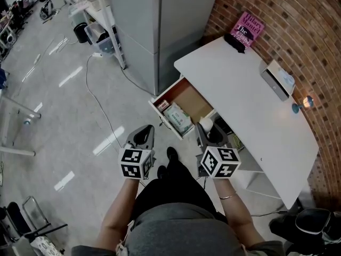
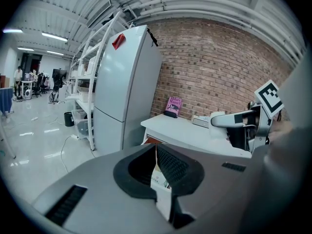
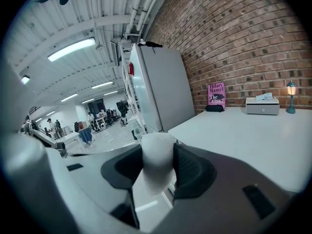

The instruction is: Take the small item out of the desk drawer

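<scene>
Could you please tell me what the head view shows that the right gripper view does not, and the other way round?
Only the head view shows the open drawer, the packet lying in it, the left claw and the person's forearms.

Only the right gripper view shows the ceiling lights and distant people across the hall.

Both show the right claw closed on the small white item, the white desk, the pink book against the brick wall, the little lamp and the grey cabinet.
</scene>
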The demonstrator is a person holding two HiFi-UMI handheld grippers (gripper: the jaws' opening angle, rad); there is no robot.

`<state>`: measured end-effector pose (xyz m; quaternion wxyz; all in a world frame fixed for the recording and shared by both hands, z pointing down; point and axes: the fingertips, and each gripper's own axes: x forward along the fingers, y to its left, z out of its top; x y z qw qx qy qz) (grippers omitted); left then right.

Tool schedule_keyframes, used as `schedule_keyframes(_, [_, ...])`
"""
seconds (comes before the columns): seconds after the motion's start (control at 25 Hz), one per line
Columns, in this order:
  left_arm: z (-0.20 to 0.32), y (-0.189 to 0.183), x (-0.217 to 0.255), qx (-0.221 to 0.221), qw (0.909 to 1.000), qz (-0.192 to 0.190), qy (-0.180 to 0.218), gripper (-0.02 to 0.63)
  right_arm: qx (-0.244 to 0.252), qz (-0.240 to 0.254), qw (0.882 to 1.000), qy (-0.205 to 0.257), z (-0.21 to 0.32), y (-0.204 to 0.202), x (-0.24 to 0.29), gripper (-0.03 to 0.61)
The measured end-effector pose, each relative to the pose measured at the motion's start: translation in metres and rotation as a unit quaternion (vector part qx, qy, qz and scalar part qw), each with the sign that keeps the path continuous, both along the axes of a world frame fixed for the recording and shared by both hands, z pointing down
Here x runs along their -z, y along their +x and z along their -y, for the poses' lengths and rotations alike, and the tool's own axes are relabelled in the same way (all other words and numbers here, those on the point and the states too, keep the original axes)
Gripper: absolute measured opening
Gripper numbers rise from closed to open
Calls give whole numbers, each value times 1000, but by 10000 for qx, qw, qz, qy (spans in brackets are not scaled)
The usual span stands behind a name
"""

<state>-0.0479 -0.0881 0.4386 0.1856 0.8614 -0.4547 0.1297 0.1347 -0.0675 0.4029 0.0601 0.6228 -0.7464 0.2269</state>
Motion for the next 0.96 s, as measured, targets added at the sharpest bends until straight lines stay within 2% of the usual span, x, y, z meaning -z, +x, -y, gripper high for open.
schedule_keyframes(0.96, [7, -2, -3, 73, 10000, 3, -61, 25, -128, -116, 9998, -71, 10, 8, -6, 181])
